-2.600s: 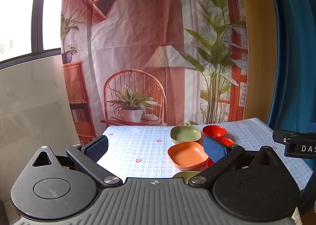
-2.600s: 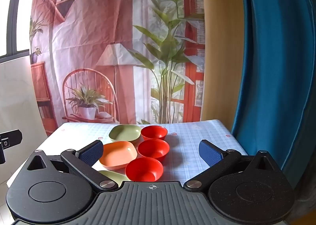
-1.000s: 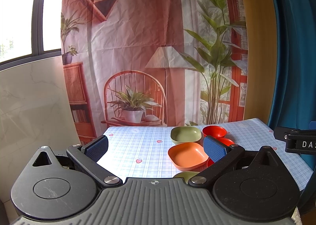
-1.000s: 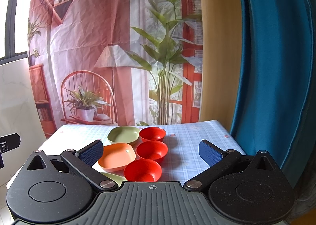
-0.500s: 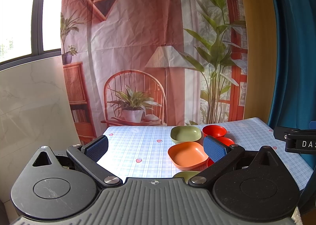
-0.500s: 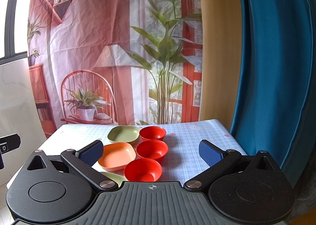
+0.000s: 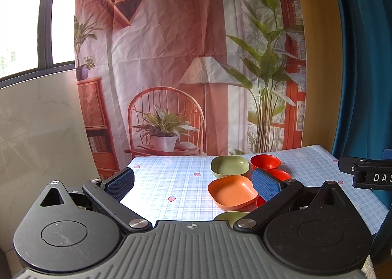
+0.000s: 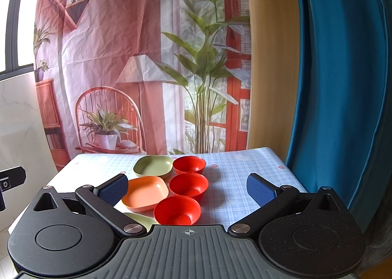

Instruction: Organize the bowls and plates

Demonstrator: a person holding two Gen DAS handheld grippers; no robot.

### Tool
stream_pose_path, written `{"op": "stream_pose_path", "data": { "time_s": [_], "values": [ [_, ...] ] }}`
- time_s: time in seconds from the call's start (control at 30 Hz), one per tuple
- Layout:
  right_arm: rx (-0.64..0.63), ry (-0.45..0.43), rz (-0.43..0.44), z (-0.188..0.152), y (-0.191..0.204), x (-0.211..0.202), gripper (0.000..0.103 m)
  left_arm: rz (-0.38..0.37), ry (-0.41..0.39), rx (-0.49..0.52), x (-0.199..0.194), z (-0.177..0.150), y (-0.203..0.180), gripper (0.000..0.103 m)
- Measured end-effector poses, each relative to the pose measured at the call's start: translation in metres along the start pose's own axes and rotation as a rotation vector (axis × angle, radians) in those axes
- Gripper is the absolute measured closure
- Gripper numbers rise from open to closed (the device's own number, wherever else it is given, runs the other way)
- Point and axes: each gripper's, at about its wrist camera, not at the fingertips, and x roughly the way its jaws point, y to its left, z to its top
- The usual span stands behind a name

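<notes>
- So we hold both tools raised at the near edge of the table (image 8: 245, 163), aimed over the dishes; we judge this a pause to choose a first piece, since nothing is stacked yet.
- Our left gripper (image 7: 193, 182) has its fingers spread wide and grips nothing.
- Our right gripper (image 8: 187, 187) is likewise wide open and empty, framing the dishes without touching them.
- We count three red bowls (image 8: 188, 184), lined up from near to far, close together.
- We count three squarish plates beside them on the left: a far green plate (image 8: 153, 165), an orange plate (image 8: 145, 192), and a near green plate (image 8: 139, 219) mostly hidden by the gripper body.
- Like sits beside like, so nesting each row should be simple.
</notes>
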Motion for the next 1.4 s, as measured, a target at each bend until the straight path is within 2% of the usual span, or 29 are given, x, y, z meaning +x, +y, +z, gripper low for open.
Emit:
{"op": "stream_pose_path", "data": {
  "time_s": [0.57,0.73,0.87,1.03,1.2,1.4],
  "values": [
    [0.006,0.000,0.001,0.000,0.002,0.001,0.000,0.001,0.008,-0.003,0.002,-0.003,-0.001,0.000],
    [0.035,-0.021,0.041,-0.001,-0.001,0.006,0.000,0.003,0.010,-0.006,0.009,-0.003,0.001,0.000],
    [0.068,-0.023,0.057,-0.004,-0.010,0.020,0.000,0.000,-0.004,-0.025,0.020,-0.005,0.002,0.000],
    [0.144,-0.074,0.095,-0.006,-0.017,0.046,0.000,0.000,-0.009,-0.033,0.043,-0.013,0.004,0.000],
    [0.120,-0.065,0.102,-0.014,-0.014,0.072,0.000,0.012,0.010,-0.019,0.072,-0.022,0.006,0.000],
    [0.094,0.023,0.100,-0.029,-0.007,0.113,0.000,0.017,0.058,-0.027,0.107,-0.038,0.012,0.000]
  ]
}}
